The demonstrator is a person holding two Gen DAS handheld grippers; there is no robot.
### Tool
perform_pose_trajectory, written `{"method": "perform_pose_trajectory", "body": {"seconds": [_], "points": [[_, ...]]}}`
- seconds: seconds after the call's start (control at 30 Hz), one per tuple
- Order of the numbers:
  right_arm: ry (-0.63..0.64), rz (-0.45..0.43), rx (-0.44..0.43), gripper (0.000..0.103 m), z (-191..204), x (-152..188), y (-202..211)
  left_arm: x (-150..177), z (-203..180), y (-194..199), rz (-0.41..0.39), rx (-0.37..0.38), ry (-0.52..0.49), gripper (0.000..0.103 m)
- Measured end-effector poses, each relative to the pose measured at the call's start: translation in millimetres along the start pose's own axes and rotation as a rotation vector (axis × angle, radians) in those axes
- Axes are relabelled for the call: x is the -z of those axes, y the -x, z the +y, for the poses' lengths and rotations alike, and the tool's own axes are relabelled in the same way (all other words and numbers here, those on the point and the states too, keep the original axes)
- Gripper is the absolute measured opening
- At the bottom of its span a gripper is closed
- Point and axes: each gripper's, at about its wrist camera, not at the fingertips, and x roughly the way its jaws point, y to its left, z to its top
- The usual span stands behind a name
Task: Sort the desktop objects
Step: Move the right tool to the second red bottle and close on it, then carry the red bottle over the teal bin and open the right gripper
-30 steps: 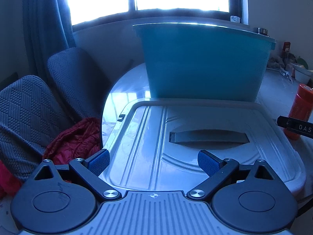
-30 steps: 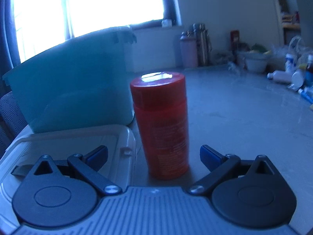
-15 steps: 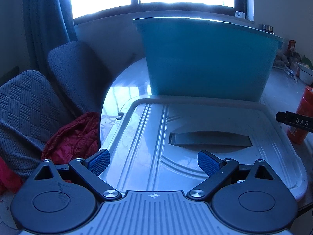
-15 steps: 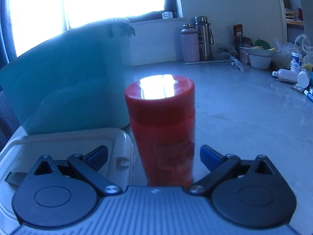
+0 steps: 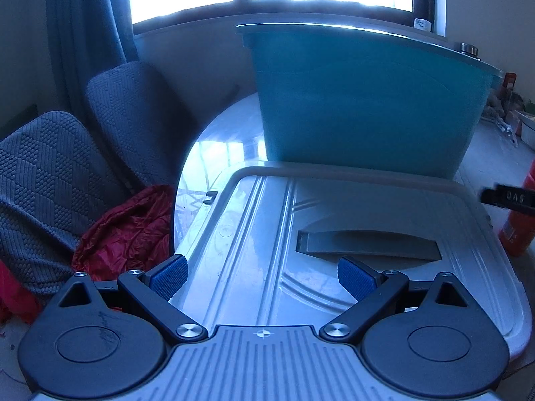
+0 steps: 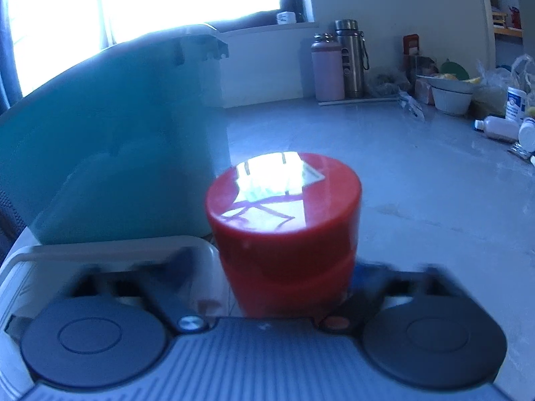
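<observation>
Left gripper [image 5: 260, 279] spread wide, empty, over grey lid [image 5: 334, 234]; teal bin [image 5: 361, 100] at 12 o'clock. Right gripper [image 6: 284, 274] blurred around red can [image 6: 284, 234]; grip could not be confirmed. Bare table [image 6: 418, 200] at 2 o'clock.

One teal bin [image 5: 364, 100], one grey lid [image 5: 334, 234], one red canister [image 6: 284, 234] — and two flasks [image 6: 349, 58], two chairs [image 5: 40, 173].
</observation>
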Motion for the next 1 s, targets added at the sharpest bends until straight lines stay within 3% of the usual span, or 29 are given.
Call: {"method": "perform_pose_trajectory", "body": {"seconds": [0.23, 0.53, 0.83, 1.0], "points": [[0.025, 0.022, 0.008, 0.051, 4.3, -4.5, 7.3, -6.0, 6.4, 9.8, -0.02, 0.005, 0.022, 0.098], [0.068, -0.03, 0.016, 0.051, 15.0, -33.1, 49.3, -23.0, 14.9, 31.5, -0.051, 0.022, 0.043, 0.098], [0.113, -0.123, -0.019, 0.051, 35.7, -101.7, 92.5, -65.4, 27.8, 61.7, -0.096, 0.026, 0.09, 0.098], [0.161, -0.186, -0.07, 0.051, 54.9, -149.0, 102.6, -91.8, 27.7, 75.0, -0.127, -0.017, 0.091, 0.098]]}}
